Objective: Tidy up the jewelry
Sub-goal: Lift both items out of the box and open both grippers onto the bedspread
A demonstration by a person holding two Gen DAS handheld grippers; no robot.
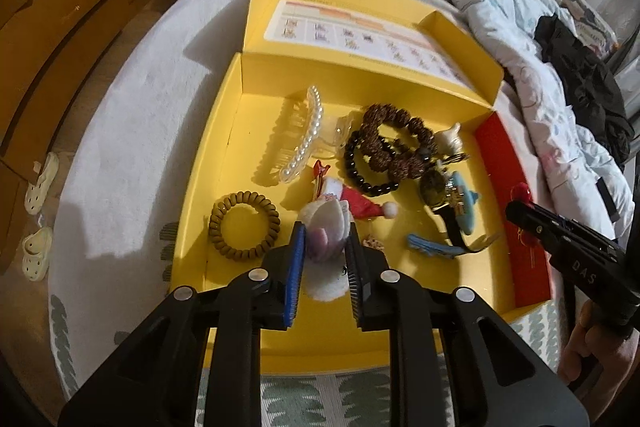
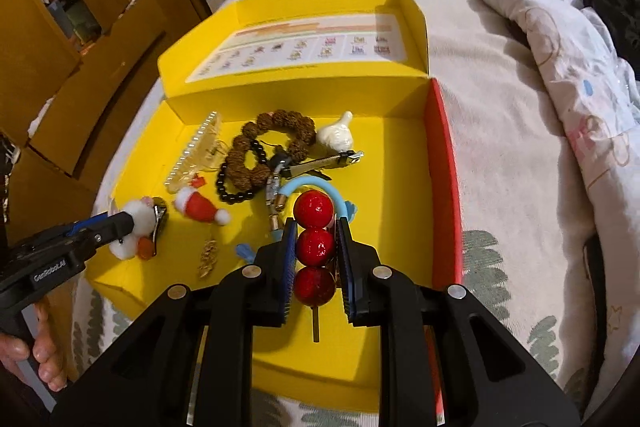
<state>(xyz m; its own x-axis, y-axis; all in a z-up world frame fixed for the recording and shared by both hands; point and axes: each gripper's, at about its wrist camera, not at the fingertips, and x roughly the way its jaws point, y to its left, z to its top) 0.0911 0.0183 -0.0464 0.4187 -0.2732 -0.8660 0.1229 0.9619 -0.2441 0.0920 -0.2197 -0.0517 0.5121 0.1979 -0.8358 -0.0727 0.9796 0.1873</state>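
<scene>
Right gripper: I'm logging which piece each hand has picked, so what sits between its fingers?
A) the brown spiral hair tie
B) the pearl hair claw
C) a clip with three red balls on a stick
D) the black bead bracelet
C: in the right wrist view the right gripper is closed on the three-ball red clip, whose middle ball sits between the blue pads.

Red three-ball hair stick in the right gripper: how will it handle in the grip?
The red three-ball stick looks stiff, balls fixed on a thin pin. Glossy round surfaces may slip or pivot between the right gripper fingers. Probably light; likely to roll if dropped into the yellow box.
</scene>
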